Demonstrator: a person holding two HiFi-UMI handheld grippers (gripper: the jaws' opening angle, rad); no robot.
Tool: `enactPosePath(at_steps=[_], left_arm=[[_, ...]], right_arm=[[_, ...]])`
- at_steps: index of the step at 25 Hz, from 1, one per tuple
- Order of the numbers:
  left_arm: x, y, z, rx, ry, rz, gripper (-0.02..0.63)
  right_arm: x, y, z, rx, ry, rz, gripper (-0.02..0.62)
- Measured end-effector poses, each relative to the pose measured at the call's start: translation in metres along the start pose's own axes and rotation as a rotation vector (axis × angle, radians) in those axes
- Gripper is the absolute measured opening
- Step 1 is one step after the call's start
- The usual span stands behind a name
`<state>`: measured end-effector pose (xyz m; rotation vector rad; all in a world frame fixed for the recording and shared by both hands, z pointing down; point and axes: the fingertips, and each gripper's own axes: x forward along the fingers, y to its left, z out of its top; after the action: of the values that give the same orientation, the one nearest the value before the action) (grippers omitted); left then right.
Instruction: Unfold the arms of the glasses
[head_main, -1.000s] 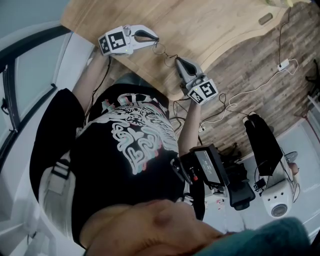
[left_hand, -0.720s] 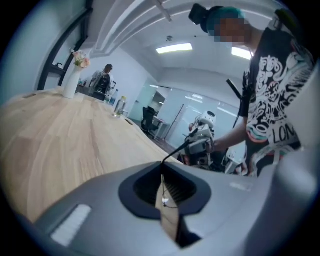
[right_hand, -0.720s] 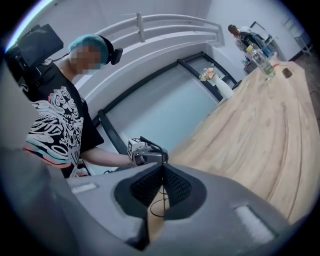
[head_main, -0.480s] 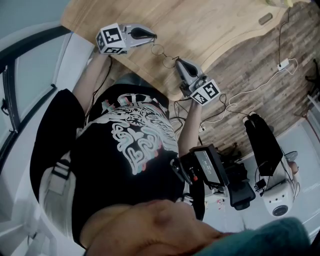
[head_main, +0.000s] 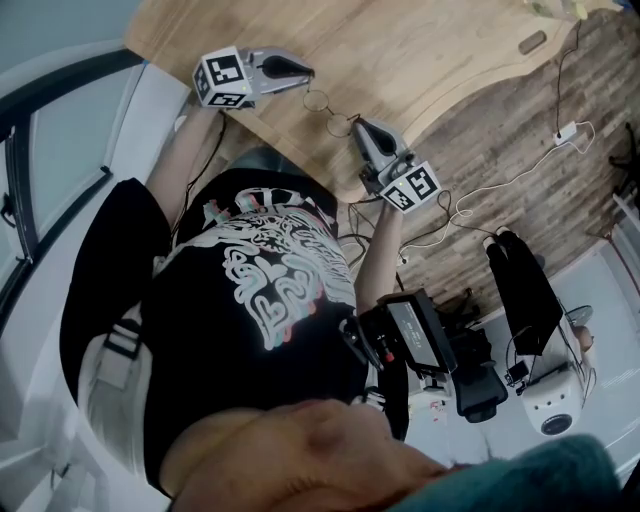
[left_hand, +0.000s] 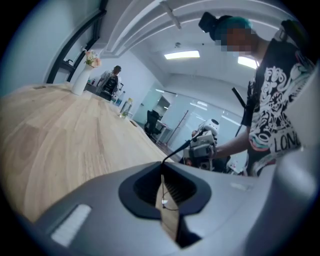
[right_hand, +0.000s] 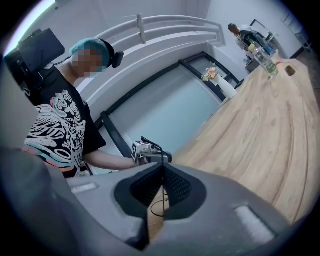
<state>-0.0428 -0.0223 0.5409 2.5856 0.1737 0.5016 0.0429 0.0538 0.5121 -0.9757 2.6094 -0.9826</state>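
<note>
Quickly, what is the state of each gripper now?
Left gripper: shut on one arm of the glasses.
Right gripper: shut on the other arm.

The table (head_main: 420, 50) is pale tan wood with fine grain, the floor (head_main: 500, 130) a darker brown plank pattern, the left gripper (head_main: 308, 75) and right gripper (head_main: 357, 123) grey with black pads and black-and-white square markers, the glasses (head_main: 327, 112) thin dark wire, the T-shirt (head_main: 270, 270) black with white swirls
</note>
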Motion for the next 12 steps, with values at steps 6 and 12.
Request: enactPosePath(at_steps=[6, 12], left_arm=[[0.0010, 0.0001, -0.0010, 0.000, 0.003, 0.004, 0.000], [0.0036, -0.0017, -0.0050, 0.002, 0.008, 0.005, 0.002]], right_arm=[[0.0014, -0.0010, -0.0009, -0.036, 0.007, -0.021, 0.001], [-0.0024, -0.0034, -0.0047, -0.046, 0.015, -0.028, 0.002]])
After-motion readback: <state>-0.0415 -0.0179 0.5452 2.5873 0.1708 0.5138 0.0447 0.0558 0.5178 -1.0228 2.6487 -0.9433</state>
